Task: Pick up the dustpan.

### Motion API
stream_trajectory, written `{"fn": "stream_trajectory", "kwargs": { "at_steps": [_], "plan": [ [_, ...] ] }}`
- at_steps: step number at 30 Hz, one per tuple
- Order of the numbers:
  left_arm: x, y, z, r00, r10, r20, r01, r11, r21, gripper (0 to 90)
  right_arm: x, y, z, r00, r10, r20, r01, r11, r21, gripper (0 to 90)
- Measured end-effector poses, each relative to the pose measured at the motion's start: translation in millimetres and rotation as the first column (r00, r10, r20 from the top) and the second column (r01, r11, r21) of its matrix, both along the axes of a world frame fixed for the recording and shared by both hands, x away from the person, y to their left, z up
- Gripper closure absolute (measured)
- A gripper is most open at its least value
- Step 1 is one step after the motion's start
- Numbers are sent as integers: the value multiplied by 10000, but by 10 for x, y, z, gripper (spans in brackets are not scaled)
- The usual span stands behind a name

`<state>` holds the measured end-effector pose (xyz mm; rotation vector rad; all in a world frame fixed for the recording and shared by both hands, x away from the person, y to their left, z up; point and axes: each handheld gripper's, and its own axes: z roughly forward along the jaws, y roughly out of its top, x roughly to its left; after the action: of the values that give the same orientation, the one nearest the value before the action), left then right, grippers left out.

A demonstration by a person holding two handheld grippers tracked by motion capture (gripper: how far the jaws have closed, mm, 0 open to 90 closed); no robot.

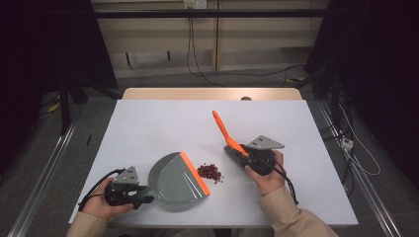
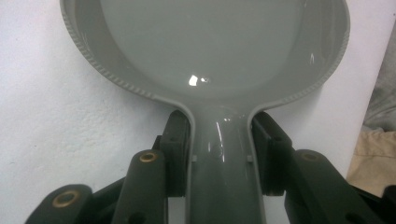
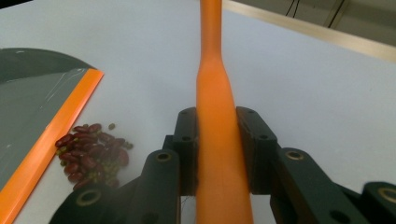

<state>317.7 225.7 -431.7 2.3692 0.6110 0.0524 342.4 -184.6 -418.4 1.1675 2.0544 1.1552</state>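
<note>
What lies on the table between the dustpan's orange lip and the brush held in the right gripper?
A small pile of red beans lies there, beside the dustpan's orange lip and left of the brush; the high view and right gripper view both show it.

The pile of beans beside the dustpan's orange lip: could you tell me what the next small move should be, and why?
Probably sweep the brush, clamped in the right gripper, leftward through the beans. They lie just off the orange lip of the dustpan, which the left gripper holds by its handle, and its tray looks empty.
</note>
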Motion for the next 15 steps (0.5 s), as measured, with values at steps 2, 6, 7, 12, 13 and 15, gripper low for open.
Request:
{"fn": "stream_trajectory", "kwargs": {
  "at_steps": [2,6,7,12,13,15],
  "plan": [
    [3,-3,14,9999,-137,-35,137,9999,86,627,-3,34,-28,9998,-59,195,58,10000,39,714],
    [-7,-4,28,9997,-117,-209,119,9999,80,628,-23,113,-106,9996,151,259,-154,9998,126,714],
    [-6,-2,29,9996,-140,-238,141,9999,47,627,-31,129,-94,9996,178,201,-178,9998,4,713],
    [-21,-12,42,9995,-233,-235,235,9997,89,628,-23,102,-62,9995,294,-63,-295,9995,-142,706],
    [-23,-14,44,9995,-228,-234,230,9997,84,628,-22,85,-53,9995,264,-159,-264,9996,-29,701],
    [-22,-14,47,9994,-250,-251,253,9996,117,628,-27,56,-33,9996,215,-187,-213,9997,87,697]
  ]
}}
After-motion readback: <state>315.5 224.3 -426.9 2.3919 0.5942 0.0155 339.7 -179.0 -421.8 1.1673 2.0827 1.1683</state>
